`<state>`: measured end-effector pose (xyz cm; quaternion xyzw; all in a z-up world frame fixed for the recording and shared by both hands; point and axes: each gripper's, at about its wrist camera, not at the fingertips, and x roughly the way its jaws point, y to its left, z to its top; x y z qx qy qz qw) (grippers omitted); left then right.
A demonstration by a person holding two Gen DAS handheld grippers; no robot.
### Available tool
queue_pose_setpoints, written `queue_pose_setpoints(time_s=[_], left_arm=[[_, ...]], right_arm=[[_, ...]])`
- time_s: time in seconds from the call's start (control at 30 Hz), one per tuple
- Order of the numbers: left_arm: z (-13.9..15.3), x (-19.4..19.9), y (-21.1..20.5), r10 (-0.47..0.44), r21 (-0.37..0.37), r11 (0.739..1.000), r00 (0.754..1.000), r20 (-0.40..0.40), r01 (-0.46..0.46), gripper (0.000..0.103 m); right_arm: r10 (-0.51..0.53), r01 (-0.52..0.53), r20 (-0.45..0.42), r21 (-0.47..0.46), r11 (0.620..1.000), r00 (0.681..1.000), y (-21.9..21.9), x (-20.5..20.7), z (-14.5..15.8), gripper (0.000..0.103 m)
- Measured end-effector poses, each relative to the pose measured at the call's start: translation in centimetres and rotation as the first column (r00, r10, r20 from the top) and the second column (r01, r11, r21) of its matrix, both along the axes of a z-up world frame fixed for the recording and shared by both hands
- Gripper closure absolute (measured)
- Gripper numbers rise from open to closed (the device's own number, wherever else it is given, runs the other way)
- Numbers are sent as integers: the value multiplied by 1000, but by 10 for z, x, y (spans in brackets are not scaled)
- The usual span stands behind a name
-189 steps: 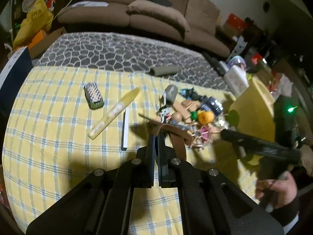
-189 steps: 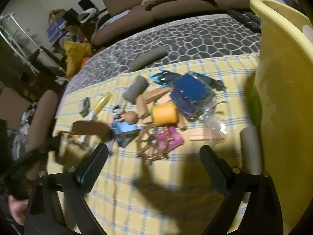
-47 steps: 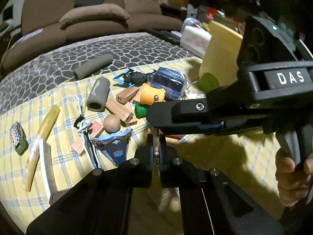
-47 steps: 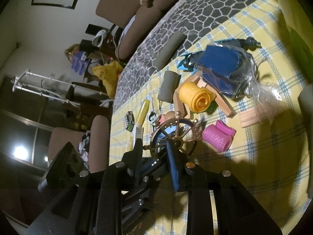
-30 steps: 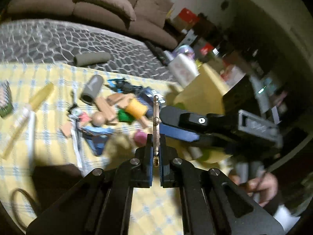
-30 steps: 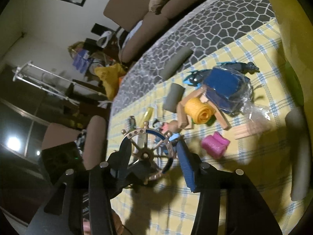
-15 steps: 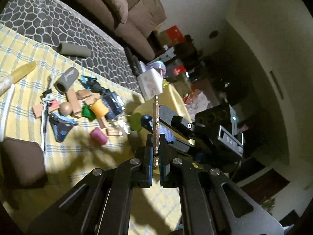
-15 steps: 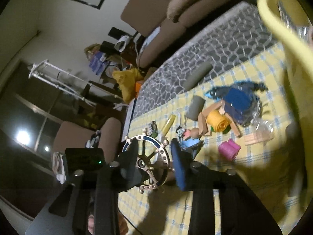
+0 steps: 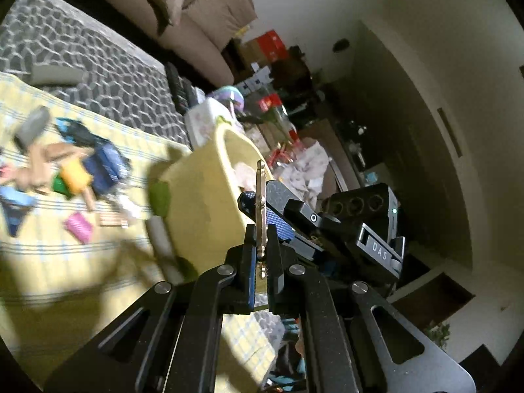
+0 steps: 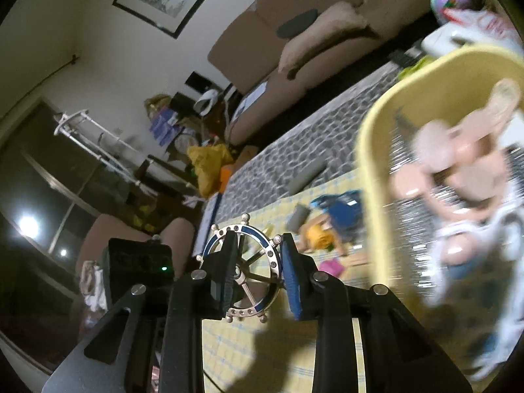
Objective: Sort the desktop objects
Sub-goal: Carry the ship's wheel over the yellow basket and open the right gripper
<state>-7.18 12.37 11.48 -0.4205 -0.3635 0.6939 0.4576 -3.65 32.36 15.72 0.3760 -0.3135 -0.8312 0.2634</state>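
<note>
Ship's wheel (image 10: 241, 270) held in the air, near the yellow basket (image 9: 209, 193), left gripper (image 9: 261, 255) jaws clamped tight on its rim edge-on. Right gripper (image 10: 257, 273) jaws straddle it narrowly (pad contact unclear). Likely a two-handed carry toward the basket, well above the counter (image 9: 65, 262) clutter.

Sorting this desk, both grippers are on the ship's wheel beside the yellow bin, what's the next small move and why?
Probably carry the ship's wheel over the yellow bin's rim: left gripper pinches it edge-on, right gripper straddles it, still short of the opening.
</note>
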Motion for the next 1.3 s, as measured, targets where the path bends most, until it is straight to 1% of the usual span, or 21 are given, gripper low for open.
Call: queue_pose_setpoints(time_s=[0.13, 0.23, 0.33, 0.47, 0.53, 0.57, 0.6, 0.67, 0.77, 0.83, 0.93, 1.0, 1.1, 1.13, 1.17, 1.2, 1.27, 1.3], left_arm=[[0, -1, 40, -50, 19, 999, 999, 12, 49, 99], [-3, 0, 77, -94, 13, 996, 995, 16, 94, 99], [-8, 2, 106, -130, 1, 992, 991, 24, 130, 99], [-11, 3, 131, -160, -22, 987, 987, 32, 161, 98], [-8, 6, 138, -160, -61, 985, 987, 11, 161, 98], [-7, 6, 137, -161, -69, 985, 987, 7, 161, 98], [-7, 6, 137, -159, -75, 984, 987, 10, 159, 98], [-3, 9, 137, -150, -108, 983, 989, -1, 149, 99], [4, 14, 144, -147, -192, 972, 989, -33, 138, 98], [9, 19, 150, -142, -268, 956, 988, -55, 123, 97], [14, 21, 160, -152, -321, 939, 986, -71, 122, 97], [16, 22, 161, -157, -334, 934, 985, -72, 125, 96], [19, 21, 166, -166, -339, 931, 984, -69, 134, 88], [20, 22, 166, -170, -334, 932, 983, -72, 137, 81], [24, 23, 166, -162, -354, 927, 983, -82, 124, 70], [26, 23, 166, -160, -367, 923, 983, -93, 116, 65], [31, 25, 167, -165, -375, 920, 981, -106, 114, 42], [35, 27, 166, -166, -385, 916, 979, -120, 108, 39]], right_arm=[[-59, 60, -15, 31, 998, 998, 37, 14, 6, 74], [-103, 103, -11, 42, 994, 995, 65, 24, 4, 74], [-144, 144, 0, 46, 988, 990, 90, 32, -1, 74], [-179, 178, 16, 63, 982, 984, 114, 40, -8, 73], [-180, 179, 17, 65, 982, 983, 119, 42, -8, 73], [-181, 179, 18, 69, 981, 983, 123, 44, -8, 73], [-175, 172, 18, 91, 981, 984, 126, 46, -7, 73], [-170, 167, 21, 104, 980, 985, 124, 46, -8, 73], [-175, 170, 30, 124, 978, 984, 122, 46, -10, 73], [-177, 171, 40, 129, 977, 983, 123, 46, -14, 73], [-184, 176, 37, 154, 972, 982, 123, 49, -13, 73], [-186, 179, 36, 156, 971, 982, 124, 51, -13, 73], [-184, 175, 33, 186, 967, 982, 122, 53, -11, 74], [-183, 173, 32, 200, 964, 983, 121, 54, -11, 74], [-186, 176, 29, 218, 960, 982, 119, 55, -10, 74], [-186, 175, 30, 227, 958, 982, 119, 54, -10, 74], [-184, 171, 29, 250, 953, 983, 117, 54, -10, 75], [-184, 171, 28, 257, 951, 983, 117, 54, -10, 75]])
